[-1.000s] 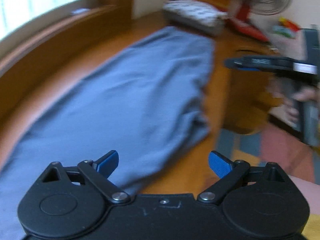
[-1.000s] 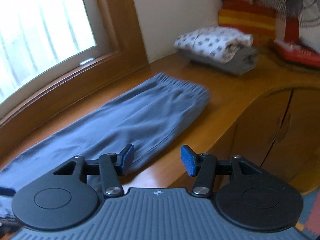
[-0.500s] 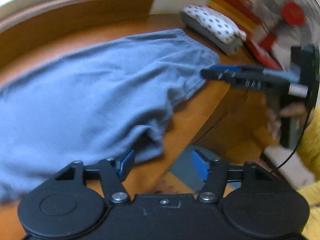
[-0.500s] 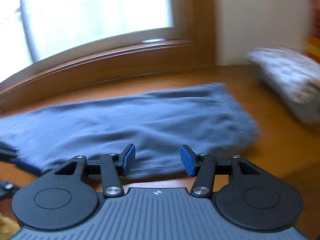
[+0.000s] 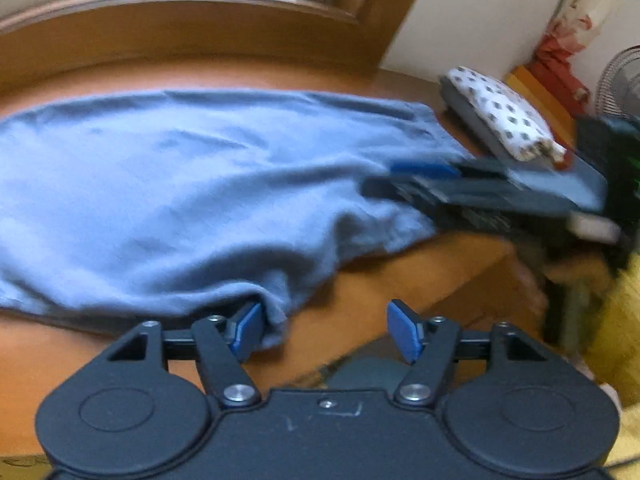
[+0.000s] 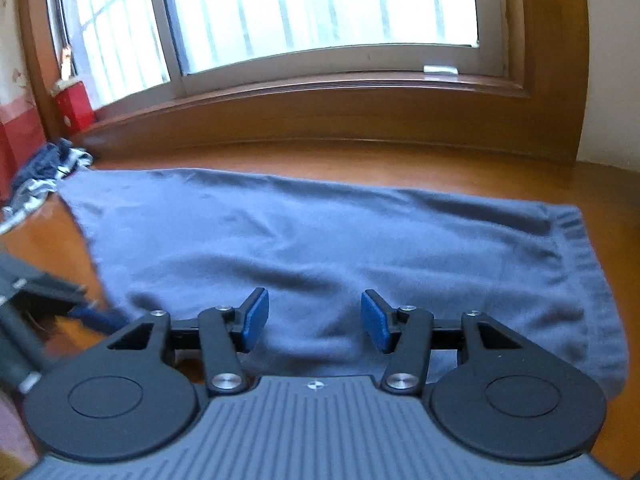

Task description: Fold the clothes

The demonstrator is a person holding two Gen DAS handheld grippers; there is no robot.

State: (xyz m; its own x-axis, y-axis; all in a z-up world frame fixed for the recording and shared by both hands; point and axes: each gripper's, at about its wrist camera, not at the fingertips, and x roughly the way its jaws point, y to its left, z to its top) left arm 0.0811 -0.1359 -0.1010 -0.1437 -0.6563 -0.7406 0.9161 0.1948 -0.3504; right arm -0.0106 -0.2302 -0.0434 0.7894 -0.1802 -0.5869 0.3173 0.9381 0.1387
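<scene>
Both grippers have swung round to face the window. Left gripper [image 5: 324, 330] has fingers opening, a fold of the grey-blue trousers [image 5: 180, 184] beside one pad, nothing gripped. Right gripper [image 6: 314, 320] hovers, fingers apart, empty, over the near hem. Best pinch both layers evenly. Soft knit, ribbed waistband [image 6: 580, 248] right, on the glossy wooden counter [image 6: 360, 160].

right tongs [image 5: 420, 184] blurred, fan [image 5: 620, 80] cut off

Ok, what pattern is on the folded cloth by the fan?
White with small dark squares, clearest in the left wrist view.
</scene>
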